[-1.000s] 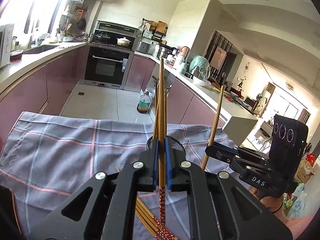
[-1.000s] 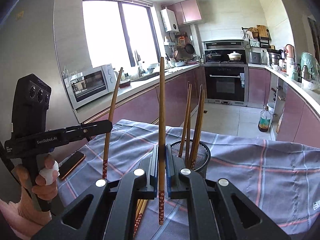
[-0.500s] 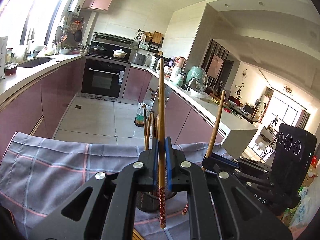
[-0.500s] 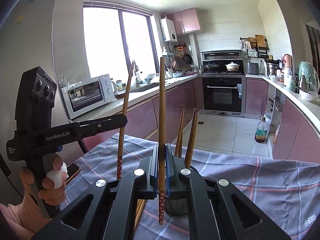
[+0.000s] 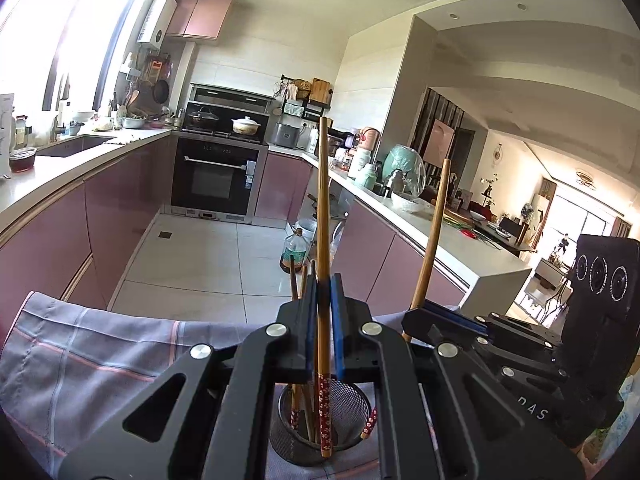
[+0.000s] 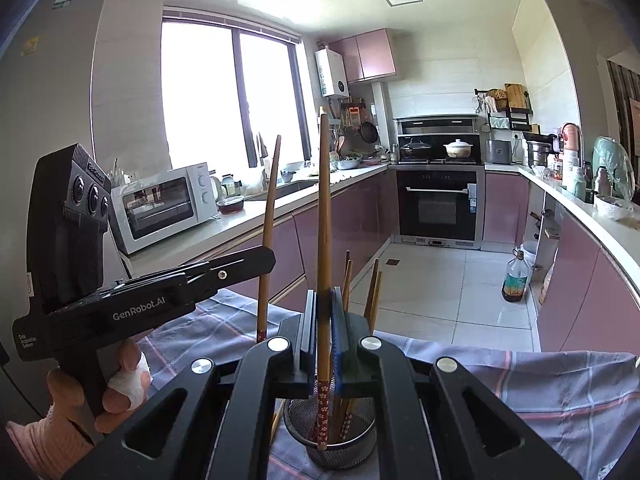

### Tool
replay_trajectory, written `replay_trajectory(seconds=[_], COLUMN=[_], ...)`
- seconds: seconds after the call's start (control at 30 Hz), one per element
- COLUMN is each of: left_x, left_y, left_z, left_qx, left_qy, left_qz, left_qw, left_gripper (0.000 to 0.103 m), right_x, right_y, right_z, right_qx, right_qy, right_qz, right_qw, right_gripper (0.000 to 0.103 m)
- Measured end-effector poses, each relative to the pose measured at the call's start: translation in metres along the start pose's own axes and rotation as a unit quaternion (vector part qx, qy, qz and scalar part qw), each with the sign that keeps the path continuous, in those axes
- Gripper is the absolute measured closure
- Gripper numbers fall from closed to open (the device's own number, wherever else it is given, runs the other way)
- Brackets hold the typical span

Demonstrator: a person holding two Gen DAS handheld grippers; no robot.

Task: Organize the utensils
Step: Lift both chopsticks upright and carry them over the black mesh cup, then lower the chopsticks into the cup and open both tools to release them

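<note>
Left gripper (image 5: 323, 312): jaws closed on one wooden chopstick (image 5: 322, 216), pinched between the blue pads.
Left chopstick axis: upright; plain end above the jaws, red flowered end below, inside the mesh holder's (image 5: 344, 404) rim.
Right gripper (image 6: 323, 316): jaws clamped on a second chopstick (image 6: 323, 216).
Second chopstick axis: upright, patterned tip down in the holder.
Holder contents: several chopsticks leaning, directly beneath both jaws.
Surface: grey plaid cloth (image 5: 100, 360) under the holder.
Room: kitchen with pink cabinets (image 6: 504, 204), a black oven (image 5: 216, 180), and a white microwave (image 6: 164, 204) beyond the jaws.
</note>
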State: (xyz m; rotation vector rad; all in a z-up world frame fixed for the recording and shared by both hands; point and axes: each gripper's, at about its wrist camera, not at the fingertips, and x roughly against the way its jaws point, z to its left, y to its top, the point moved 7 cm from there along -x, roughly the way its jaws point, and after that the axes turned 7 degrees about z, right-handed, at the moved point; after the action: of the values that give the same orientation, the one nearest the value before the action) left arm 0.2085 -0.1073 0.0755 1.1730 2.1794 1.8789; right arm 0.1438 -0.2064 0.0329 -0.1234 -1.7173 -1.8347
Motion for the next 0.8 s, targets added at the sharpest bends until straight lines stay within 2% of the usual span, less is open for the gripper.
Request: replay_trajectory(seconds=[0.47, 0.8], left_x=[-0.045, -0.077], left_y=[-0.016, -0.050], left_z=[0.012, 0.019], left_qx=[0.002, -0.024], left_qy=[0.022, 0.044], left_qz=[0.019, 0.082], left_qw=[0.9996, 0.9953], left_gripper=[0.096, 0.095], right_x=[-0.037, -0.054], right_y=[-0.015, -0.036], right_z=[-0.014, -0.020], right_qx=[-0.015, -0.026], right_qy=[-0.014, -0.009], right_qz=[0.040, 0.091], right_qw=[0.999, 0.995], right_gripper=[0.098, 0.098])
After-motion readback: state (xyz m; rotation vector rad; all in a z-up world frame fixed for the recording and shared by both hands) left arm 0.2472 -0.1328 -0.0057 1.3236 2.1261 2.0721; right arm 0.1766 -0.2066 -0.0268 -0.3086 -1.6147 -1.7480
